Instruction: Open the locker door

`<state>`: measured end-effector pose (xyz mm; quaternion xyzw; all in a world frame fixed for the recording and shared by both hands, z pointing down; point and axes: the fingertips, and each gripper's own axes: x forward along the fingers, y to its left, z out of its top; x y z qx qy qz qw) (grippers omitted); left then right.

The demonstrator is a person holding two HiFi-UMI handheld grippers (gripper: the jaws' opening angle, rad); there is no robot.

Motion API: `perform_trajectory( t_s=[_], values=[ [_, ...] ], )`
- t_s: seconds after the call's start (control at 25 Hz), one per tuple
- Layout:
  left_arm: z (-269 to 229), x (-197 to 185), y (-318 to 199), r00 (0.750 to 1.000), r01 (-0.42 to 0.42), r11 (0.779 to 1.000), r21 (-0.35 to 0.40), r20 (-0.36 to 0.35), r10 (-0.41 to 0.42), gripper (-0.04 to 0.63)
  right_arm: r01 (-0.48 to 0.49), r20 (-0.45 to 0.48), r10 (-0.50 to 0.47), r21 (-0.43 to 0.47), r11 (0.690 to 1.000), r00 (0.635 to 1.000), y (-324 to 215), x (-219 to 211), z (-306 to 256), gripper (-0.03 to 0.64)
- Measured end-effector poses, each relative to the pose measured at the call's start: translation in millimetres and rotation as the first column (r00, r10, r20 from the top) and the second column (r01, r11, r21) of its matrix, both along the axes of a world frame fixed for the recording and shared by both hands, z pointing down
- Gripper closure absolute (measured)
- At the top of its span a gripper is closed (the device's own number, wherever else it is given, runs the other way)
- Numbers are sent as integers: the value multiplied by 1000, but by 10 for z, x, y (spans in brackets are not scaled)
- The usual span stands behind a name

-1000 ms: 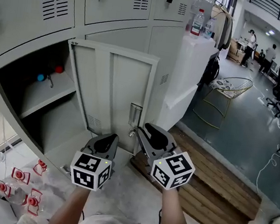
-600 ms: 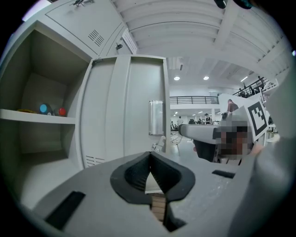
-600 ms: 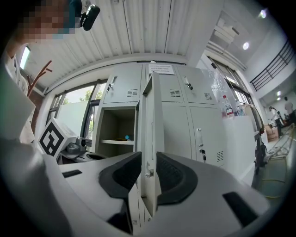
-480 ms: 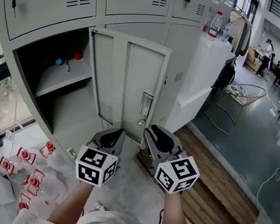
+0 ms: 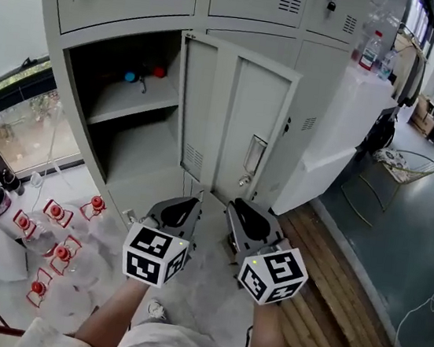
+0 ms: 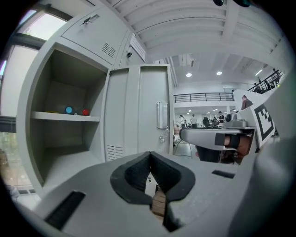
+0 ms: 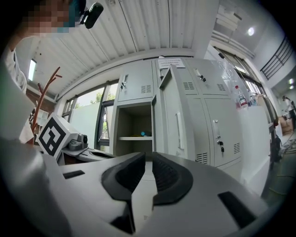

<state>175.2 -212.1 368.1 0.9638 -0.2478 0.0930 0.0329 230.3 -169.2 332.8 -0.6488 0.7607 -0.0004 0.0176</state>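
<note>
The locker door (image 5: 238, 120) stands swung wide open at the far middle, inner face toward the person. The open compartment (image 5: 137, 146) to its left shows a shelf (image 5: 135, 101) bearing a small blue object (image 5: 130, 77) and a small red object (image 5: 159, 72). The left gripper (image 5: 187, 204) is near, clear of the door, jaws pressed together at the tips with nothing between them; the right gripper (image 5: 236, 209), just beside it on the right, has jaws that have just been closing to a narrow gap, also empty.
</note>
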Motion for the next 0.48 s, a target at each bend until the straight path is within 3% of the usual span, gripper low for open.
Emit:
perform_trajectory(
  t_s=[0.48],
  values=[
    [51, -406, 62, 990, 142, 990, 0, -6, -142, 589, 135, -20, -135, -23, 991, 991, 4, -436, 116, 597]
  ],
)
